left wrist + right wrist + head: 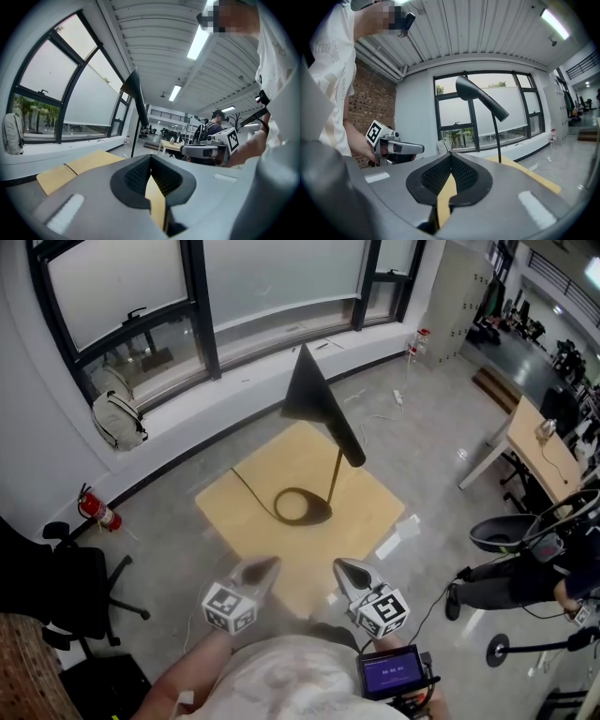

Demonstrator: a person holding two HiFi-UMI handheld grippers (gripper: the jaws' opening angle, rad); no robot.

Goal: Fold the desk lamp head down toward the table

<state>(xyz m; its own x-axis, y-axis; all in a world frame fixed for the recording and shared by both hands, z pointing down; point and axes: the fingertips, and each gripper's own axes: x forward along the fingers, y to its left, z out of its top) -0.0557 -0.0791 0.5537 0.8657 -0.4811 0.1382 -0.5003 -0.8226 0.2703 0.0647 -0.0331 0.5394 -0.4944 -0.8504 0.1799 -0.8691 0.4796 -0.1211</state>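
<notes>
Your left gripper [270,565] and right gripper [343,566] hover side by side over the near corner of the table [370,507]. The fingers of each are pressed together with nothing between them. The desk lamp [335,476] stands near the middle of the table on its round base [302,506]. Its thin stem rises to the black lamp head [317,395], which is raised high and slants out over the far corner. A dark cable [246,486] runs from the base to the far-left edge. Both grippers are well apart from the lamp.
</notes>
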